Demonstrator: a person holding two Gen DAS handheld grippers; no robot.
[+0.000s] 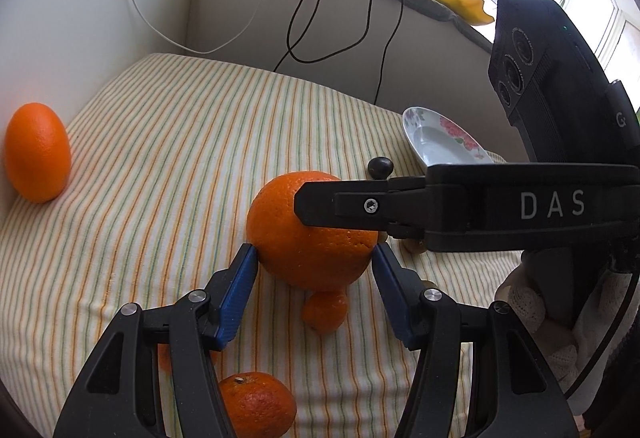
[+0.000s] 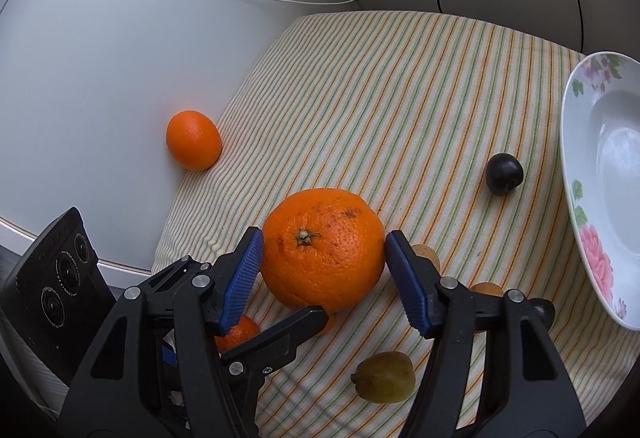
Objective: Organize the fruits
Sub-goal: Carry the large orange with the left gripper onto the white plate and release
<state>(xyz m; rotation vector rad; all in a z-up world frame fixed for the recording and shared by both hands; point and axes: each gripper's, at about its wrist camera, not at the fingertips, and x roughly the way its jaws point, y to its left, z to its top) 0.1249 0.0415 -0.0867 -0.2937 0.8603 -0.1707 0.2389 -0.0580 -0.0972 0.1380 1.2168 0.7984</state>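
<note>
- Big orange [image 2: 322, 248] sits on the striped cloth [image 1: 168, 142] over the surface, right between both sets of tongs.
- Left tongs [image 1: 314, 258] and right tongs [image 2: 324, 250] are both spread wide, pads beside the peel; contact is hard to tell.
- Floral plate [image 2: 580, 198] off to the right, dark plum [image 2: 504, 174] near it, small orange [image 2: 193, 140] by the white wall.

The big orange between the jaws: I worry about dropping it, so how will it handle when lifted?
The big orange looks round and firm, so it would probably roll if released. Its pebbled peel should grip the ribbed blue pads fairly well. It nearly fills the right gripper, so the hold may be shallow.
</note>
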